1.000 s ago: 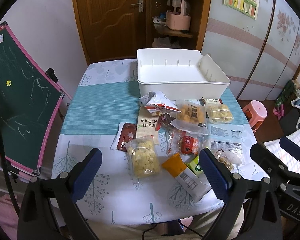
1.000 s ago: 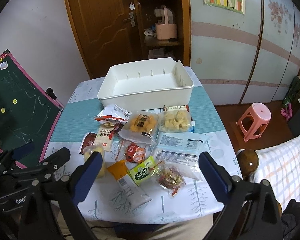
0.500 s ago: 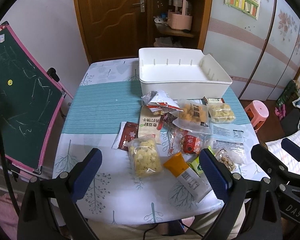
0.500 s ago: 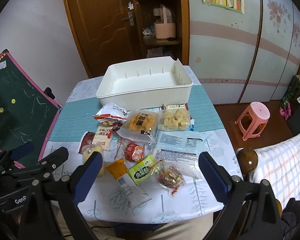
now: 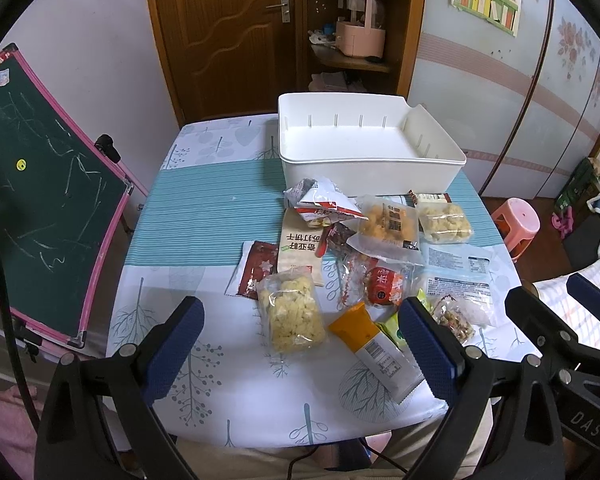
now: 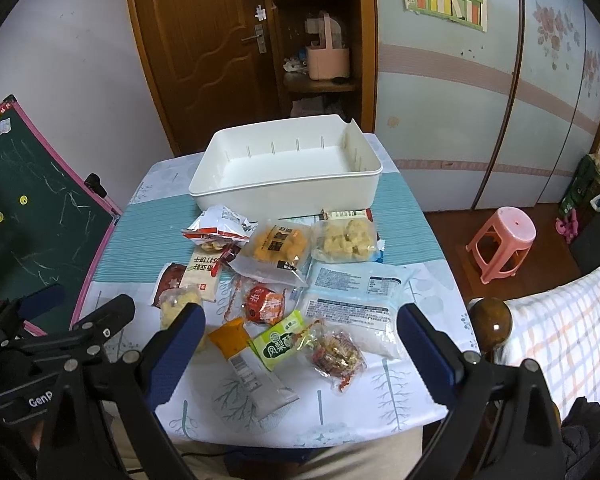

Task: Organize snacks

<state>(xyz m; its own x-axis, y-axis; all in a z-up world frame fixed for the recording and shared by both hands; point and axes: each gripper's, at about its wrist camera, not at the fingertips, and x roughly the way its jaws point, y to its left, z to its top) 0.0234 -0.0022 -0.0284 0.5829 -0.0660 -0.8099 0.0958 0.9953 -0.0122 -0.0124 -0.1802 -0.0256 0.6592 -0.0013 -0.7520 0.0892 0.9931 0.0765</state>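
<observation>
Low in the left wrist view, the left hand-held gripper [image 5: 302, 342] hangs over the near edge of the worktop [image 5: 204, 216], its blue ribbed fingers [image 5: 175, 346] spread wide with nothing between them; the right hand-held gripper [image 6: 300, 346] sits the same way at the bottom of its own view, wide open and holding nothing, and its black frame also shows at the lower right of the left view. Just beyond the left fingers lie a clear crinkly bag of pale puffed pieces [image 5: 291, 314] and a long orange-and-white sachet [image 5: 374, 350]. In the right view a green glossy packet [image 6: 282, 338] and a clear bag of reddish sweets [image 6: 336, 354] lie between the fingers, beside a large flat pale-blue pack [image 6: 354, 294]. Further up the frame the snacks crowd together, some overlapping: a red round-labelled packet [image 5: 384, 286], a beige cracker box [image 5: 300, 246], a dark red sachet [image 5: 256, 266], a bag of orange cubes [image 5: 388, 224], a bag of pale yellow chunks [image 5: 444, 222] and a crumpled white-and-red wrapper [image 5: 320, 202]. Behind them, at mid-frame, stands a white plastic bin [image 5: 364, 178], rectangular, with ribbed inner walls. The cloth is white with tree prints and a teal striped band. A green chalkboard [image 5: 40, 184] leans at the left, a pink stool [image 6: 504, 240] stands at the right, and a wooden door [image 5: 224, 32] fills the top.
</observation>
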